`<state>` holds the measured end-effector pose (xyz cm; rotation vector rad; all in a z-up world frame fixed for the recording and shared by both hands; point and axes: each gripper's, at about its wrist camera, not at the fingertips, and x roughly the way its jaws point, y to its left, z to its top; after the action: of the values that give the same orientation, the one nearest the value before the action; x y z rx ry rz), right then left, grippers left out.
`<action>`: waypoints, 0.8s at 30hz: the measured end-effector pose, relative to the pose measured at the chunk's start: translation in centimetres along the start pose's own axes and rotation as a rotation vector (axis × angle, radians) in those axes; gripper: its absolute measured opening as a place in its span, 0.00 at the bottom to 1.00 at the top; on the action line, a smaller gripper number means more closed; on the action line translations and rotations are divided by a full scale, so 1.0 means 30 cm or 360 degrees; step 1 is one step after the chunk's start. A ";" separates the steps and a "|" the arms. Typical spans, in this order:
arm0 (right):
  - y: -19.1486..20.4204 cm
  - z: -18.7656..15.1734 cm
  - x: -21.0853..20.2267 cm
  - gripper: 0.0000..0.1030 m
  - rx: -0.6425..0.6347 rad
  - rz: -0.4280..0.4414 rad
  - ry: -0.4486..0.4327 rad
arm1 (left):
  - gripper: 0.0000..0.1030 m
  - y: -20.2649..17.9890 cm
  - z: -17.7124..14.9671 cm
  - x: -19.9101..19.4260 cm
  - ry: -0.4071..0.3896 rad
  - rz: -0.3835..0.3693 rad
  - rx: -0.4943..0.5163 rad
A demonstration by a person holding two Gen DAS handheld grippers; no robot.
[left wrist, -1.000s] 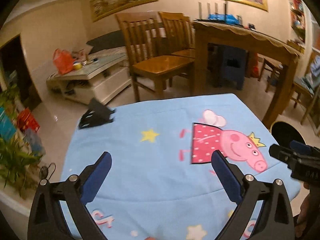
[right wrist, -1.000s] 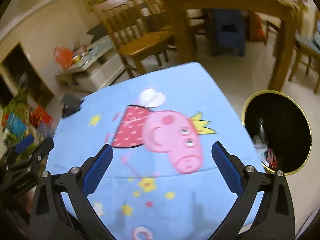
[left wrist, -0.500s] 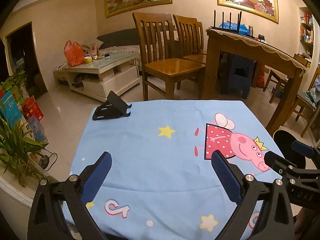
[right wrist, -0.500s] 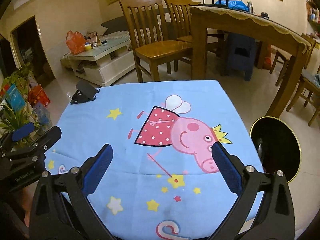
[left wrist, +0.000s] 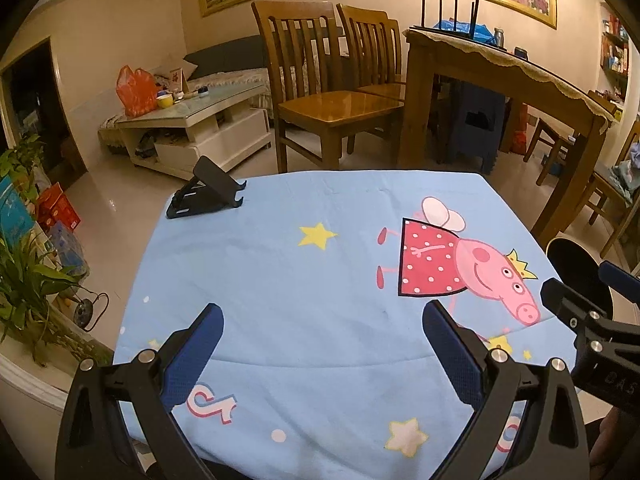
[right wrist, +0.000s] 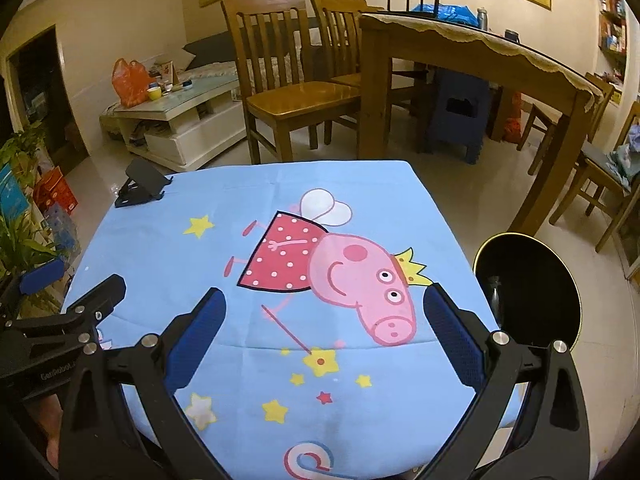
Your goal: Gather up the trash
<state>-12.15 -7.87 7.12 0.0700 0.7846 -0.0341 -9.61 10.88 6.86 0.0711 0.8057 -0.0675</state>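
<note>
Both the left claw (left wrist: 322, 344) and right claw (right wrist: 324, 336) gape wide and empty over the desk (left wrist: 304, 280); no trash ahead, only a phone stand (left wrist: 206, 194) far left; the bin (right wrist: 528, 288) right of the right claw holds a bottle; collecting looks finished, else search.

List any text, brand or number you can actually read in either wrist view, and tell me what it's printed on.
"GenRobot", with the end cut off: on the left gripper body, right wrist view.
"OAS", partial: on the right gripper body, left wrist view.
Print on the blue box and red box by the plants: too small to read.
Tablecloth: pictures only, no words.
</note>
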 end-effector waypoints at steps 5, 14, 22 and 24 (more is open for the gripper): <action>-0.006 -0.004 0.015 0.95 0.0014 0.0019 0.0029 | 0.93 -0.022 -0.001 0.009 0.0018 -0.0030 0.0005; 0.007 -0.008 0.036 0.95 -0.0003 0.0043 0.0059 | 0.93 -0.007 0.000 0.041 0.0087 -0.0094 -0.0052; 0.017 -0.014 0.046 0.95 -0.0013 0.0044 0.0084 | 0.93 0.004 -0.002 0.028 0.0058 -0.0057 -0.0081; 0.020 -0.013 0.045 0.95 -0.0018 0.0034 0.0083 | 0.93 0.006 0.000 0.018 0.0030 -0.0036 -0.0085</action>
<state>-11.44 -7.26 5.93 0.0689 0.8358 -0.0079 -9.22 11.04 6.49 0.0120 0.8269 -0.0664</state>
